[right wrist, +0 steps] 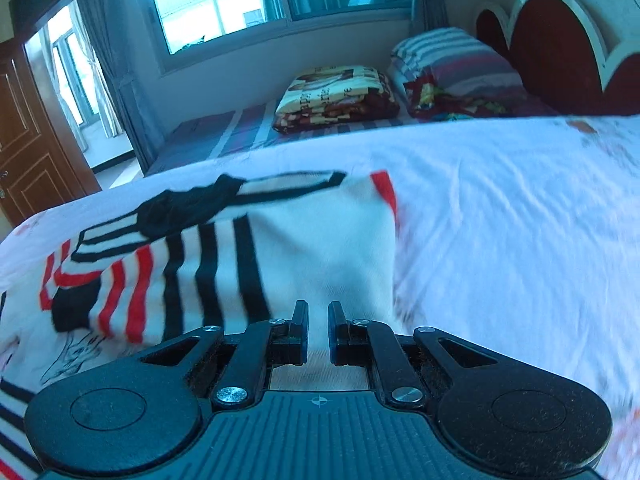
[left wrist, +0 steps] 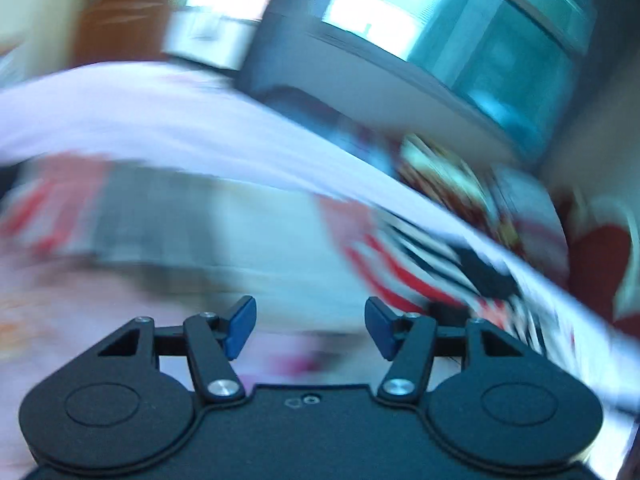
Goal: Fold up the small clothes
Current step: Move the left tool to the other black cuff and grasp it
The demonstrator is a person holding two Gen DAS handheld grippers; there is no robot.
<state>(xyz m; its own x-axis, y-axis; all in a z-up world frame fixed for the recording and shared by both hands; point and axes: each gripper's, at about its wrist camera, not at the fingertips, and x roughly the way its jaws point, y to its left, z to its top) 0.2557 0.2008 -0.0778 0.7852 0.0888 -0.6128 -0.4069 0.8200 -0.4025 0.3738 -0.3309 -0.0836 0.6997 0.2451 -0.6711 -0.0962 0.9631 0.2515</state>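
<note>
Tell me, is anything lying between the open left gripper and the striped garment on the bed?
Nothing visible does. In the blurred left wrist view the left gripper is open and empty, and only bedsheet shows between it and the striped garment ahead on its right. The right gripper is already shut on that garment's white fabric.

White cloth garment with black and red stripes (right wrist: pixel 224 256), soft knit, matt, white cotton bedsheet (right wrist: pixel 500 216), finely creased, brown panelled wooden door (right wrist: pixel 24 140), satin sheen, black matt plastic right gripper (right wrist: pixel 318 320), dusty, bright metal screws
</note>
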